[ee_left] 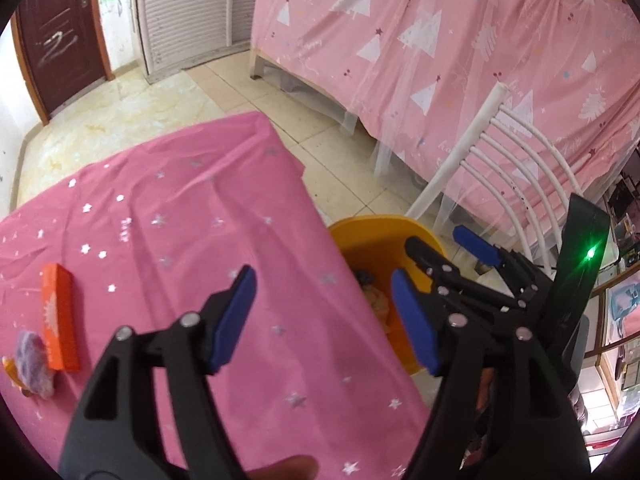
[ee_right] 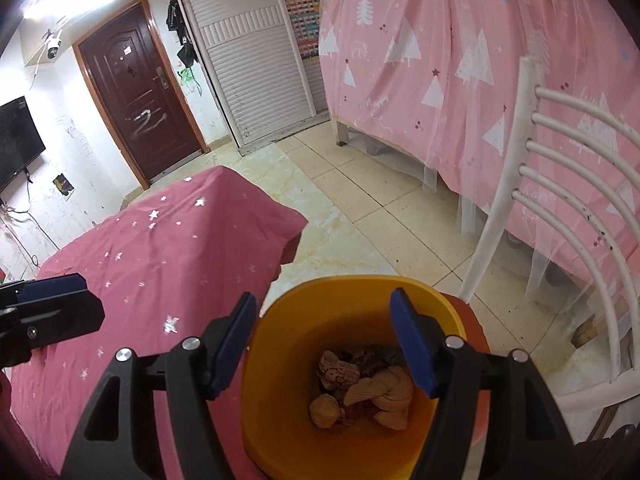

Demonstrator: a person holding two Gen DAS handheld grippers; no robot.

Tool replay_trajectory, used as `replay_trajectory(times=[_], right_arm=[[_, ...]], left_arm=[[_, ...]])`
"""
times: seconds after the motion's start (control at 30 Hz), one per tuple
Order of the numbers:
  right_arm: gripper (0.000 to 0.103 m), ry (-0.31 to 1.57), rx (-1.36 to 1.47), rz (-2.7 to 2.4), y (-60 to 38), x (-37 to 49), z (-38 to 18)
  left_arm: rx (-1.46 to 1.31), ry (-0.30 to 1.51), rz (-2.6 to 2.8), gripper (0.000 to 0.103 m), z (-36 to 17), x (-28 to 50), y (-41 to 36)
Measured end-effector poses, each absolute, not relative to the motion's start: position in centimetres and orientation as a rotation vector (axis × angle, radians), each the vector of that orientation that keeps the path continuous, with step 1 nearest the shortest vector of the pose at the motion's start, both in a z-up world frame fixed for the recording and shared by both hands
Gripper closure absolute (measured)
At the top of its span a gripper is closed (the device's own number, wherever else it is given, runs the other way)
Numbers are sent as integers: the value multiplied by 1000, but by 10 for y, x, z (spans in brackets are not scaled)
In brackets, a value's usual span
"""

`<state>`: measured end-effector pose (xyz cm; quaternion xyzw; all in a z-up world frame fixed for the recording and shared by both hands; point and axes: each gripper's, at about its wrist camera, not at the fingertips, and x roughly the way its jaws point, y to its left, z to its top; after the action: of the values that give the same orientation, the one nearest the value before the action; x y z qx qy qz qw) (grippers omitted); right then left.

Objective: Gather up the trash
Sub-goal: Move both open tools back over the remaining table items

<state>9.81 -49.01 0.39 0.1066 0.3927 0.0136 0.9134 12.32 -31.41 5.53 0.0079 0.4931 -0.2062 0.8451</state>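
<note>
While the left gripper (ee_left: 324,316) stood open and empty above the pink star-print tablecloth (ee_left: 168,208), an orange box (ee_left: 60,316) and a purple wad (ee_left: 34,356) waited at its left; I would reach there. Over the yellow bin (ee_right: 280,432), the right gripper (ee_right: 324,340) was open too, crumpled trash (ee_right: 380,392) lying inside.

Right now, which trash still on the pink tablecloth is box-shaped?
The flat orange cardboard box; the purple fuzzy clump beside it is soft and shapeless.

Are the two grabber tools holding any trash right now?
No. Both are open and empty. The right tool is over the yellow bin, where crumpled trash already lies. The left tool is over the pink table.
</note>
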Motion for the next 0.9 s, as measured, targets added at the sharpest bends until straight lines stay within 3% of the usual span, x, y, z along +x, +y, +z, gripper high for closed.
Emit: replay_trajectory(times=[0.13, 0.2, 0.4, 0.5, 0.9], right_arm=[[39, 802, 186, 45, -474, 100, 13], [39, 790, 179, 53, -466, 99, 18], [37, 764, 148, 91, -437, 101, 34], [36, 761, 120, 118, -416, 103, 40], [35, 767, 48, 239, -334, 116, 52]], left_arm=[[5, 1023, -428, 31, 61, 121, -295], [-18, 1016, -421, 24, 64, 120, -283], [-72, 1013, -390, 21, 70, 118, -253], [-96, 1005, -375, 14, 75, 116, -238], [-172, 969, -279, 13, 89, 110, -157]])
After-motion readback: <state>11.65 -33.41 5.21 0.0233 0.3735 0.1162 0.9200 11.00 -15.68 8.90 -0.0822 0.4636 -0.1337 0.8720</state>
